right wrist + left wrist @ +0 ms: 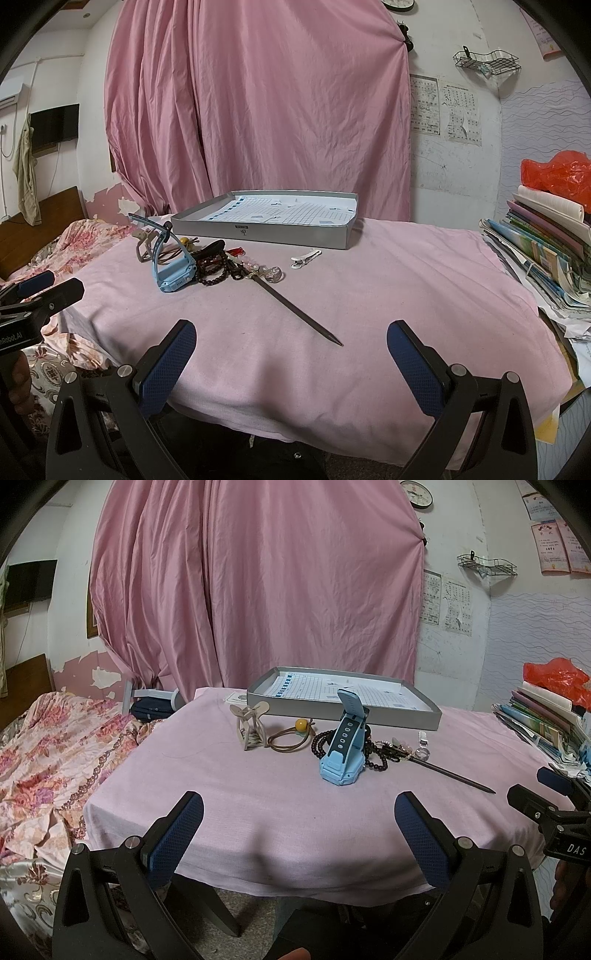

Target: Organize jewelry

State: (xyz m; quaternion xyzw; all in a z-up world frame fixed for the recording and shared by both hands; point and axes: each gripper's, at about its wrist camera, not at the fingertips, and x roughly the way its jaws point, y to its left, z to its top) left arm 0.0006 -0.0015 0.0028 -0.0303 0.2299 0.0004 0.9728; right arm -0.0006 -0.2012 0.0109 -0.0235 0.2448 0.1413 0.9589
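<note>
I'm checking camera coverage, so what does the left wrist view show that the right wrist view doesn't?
Only the left wrist view shows the beige hair claw clip whole and the hair tie with its yellow bead clearly, plus the wall clock face. Only the right wrist view shows the white clip clearly, apart from the pile. Both show the grey tray, blue watch, dark beads and hair stick.

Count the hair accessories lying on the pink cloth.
4: beige claw clip far left, brown hair tie beside it, dark hairpin stick pointing toward the near edge, white clip near the tray. Others may hide behind the watch.
</note>
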